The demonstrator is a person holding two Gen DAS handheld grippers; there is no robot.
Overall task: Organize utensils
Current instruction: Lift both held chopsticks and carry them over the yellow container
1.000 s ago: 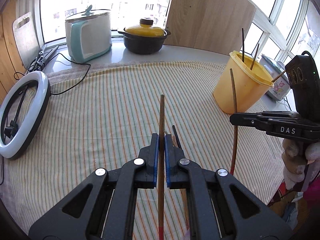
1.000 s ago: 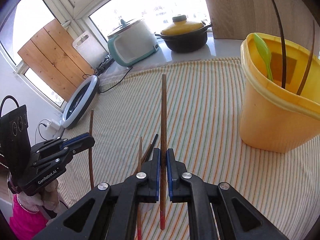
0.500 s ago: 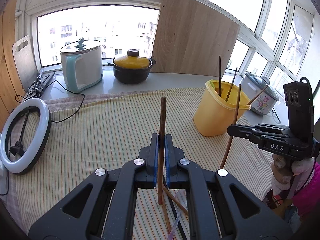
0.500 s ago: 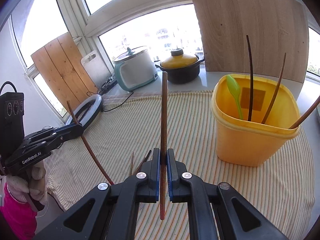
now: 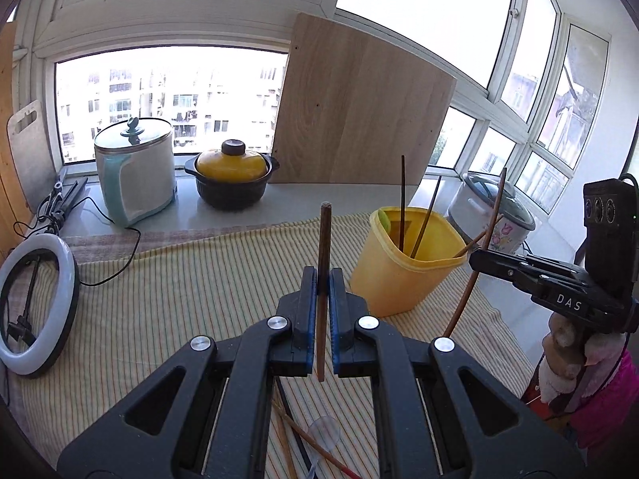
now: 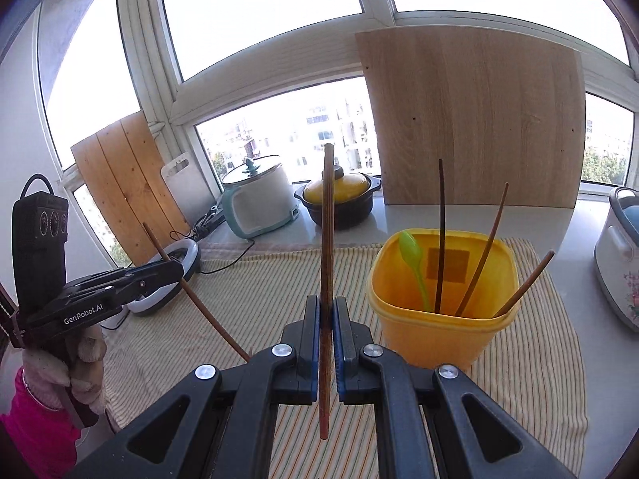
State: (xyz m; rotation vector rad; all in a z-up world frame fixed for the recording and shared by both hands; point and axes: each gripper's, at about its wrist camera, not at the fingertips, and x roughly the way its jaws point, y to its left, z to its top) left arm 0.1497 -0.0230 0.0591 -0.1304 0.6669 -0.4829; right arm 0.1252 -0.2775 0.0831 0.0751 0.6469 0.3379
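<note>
Striped cloth (image 5: 167,303) backs grippers labelled GenRobot.AI (image 6: 178,275), DAS (image 5: 475,258).

Bright bay windows (image 5: 171,92) behind a leaning wooden board (image 5: 359,111).

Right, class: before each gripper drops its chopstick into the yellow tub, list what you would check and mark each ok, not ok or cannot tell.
1. Left gripper clamps its chopstick: ok.
2. Right gripper clamps its chopstick: ok.
3. Yellow tub stands upright on the striped cloth: ok.
4. Tub has room beside the green spoon: ok.
5. Either chopstick is already over the tub's mouth: not ok.
6. Loose chopsticks remain on the cloth: ok, more to collect.
</note>
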